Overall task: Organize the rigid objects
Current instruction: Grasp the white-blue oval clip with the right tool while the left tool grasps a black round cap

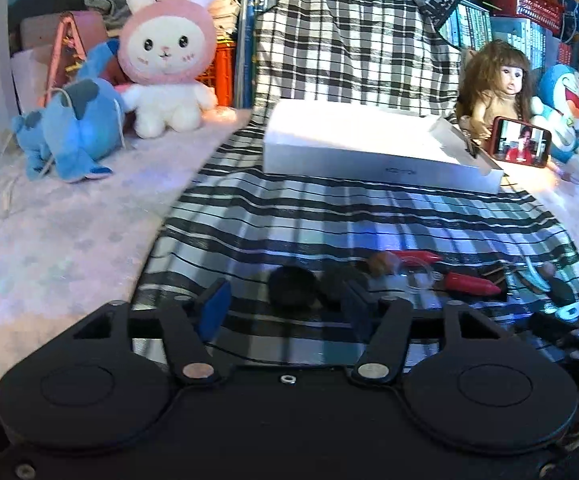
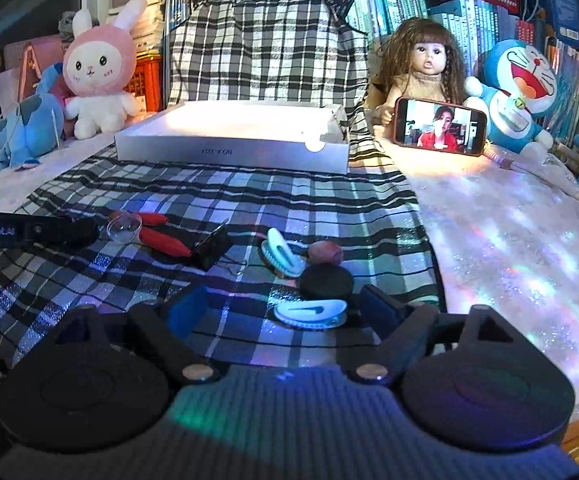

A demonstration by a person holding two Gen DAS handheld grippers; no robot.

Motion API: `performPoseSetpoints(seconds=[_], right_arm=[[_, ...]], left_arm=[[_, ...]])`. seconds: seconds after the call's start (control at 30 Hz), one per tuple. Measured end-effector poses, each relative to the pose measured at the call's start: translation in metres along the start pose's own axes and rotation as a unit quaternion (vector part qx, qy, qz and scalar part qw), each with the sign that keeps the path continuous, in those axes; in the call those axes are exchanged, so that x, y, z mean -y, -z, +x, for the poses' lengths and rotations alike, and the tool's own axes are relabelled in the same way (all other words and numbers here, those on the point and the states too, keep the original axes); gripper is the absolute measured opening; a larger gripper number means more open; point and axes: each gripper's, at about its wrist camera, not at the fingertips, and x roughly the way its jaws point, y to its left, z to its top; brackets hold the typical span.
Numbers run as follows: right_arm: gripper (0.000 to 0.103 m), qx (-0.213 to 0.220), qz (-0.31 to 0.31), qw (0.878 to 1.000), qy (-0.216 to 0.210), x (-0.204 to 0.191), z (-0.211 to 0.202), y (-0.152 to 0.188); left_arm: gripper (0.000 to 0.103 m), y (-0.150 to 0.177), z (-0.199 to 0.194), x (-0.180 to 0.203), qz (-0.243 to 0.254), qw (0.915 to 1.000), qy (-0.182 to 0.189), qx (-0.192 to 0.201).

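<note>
Checked cloth (image 2: 289, 196), one box (image 2: 229, 148), two red chillies (image 2: 165, 242)

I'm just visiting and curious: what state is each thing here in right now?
Left gripper: open, a dark round thing between its fingers, untouched.
Right gripper: open, white clip between its fingers.
Box: open, lid off.
Phone: on, propped against the doll.
Clear cup: tipped on its side.
</note>
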Motion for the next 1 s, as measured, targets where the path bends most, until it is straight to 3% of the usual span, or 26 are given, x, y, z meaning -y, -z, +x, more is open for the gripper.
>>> performPoseSetpoints(seconds=[0.2,0.47,0.87,0.93,1.0], right_arm=[[0.077,-0.003,0.007,1.0,0.008,0.005,-0.001,0.0],[0.053,-0.008,0.012,1.0,0.013,0.005,-0.002,0.002],[0.051,-0.003,-0.003,1.0,0.026,0.001,-0.002,0.003],[0.052,-0.004,-0.005,1.0,0.027,0.002,-0.002,0.004],[0.05,-0.006,-0.005,1.0,0.025,0.002,-0.001,0.005]], left_arm=[[0.046,0.001,0.009,-0.005,0.009,0.9999,0.002,-0.012],[0.045,0.004,0.02,-0.004,0.017,0.9998,0.006,-0.011],[0.045,0.003,0.032,0.0,0.02,0.9998,0.003,0.007],[0.041,0.004,0.032,0.0,0.022,0.9997,0.005,0.01],[0.031,0.004,0.031,0.0,0.023,0.9996,0.01,0.012]])
